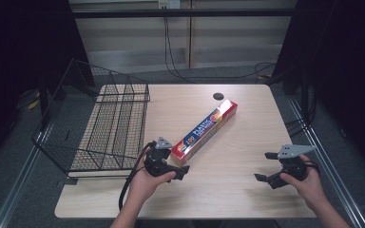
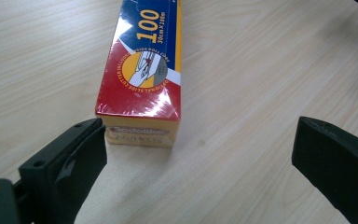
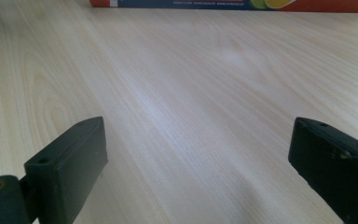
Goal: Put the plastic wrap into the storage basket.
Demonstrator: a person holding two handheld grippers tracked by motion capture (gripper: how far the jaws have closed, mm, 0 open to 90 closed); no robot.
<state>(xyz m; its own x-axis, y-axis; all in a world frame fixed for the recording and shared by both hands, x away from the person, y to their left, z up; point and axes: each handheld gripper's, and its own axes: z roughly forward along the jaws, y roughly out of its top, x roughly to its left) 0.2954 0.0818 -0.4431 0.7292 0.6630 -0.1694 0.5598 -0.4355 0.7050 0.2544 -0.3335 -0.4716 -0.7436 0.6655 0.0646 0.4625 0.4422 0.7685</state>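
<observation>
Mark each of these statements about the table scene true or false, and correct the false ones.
1. The long red, blue and yellow cardboard box of plastic wrap lies inside the black wire basket. False: it lies on the light wooden table, right of the basket.
2. The left gripper is open at the box's near end. True.
3. The right gripper is shut on the box. False: it is open over bare table, apart from the box.
4. A small round black disc sits beyond the box's far end. True.
5. The box stands upright. False: it lies flat, at a slant.
</observation>
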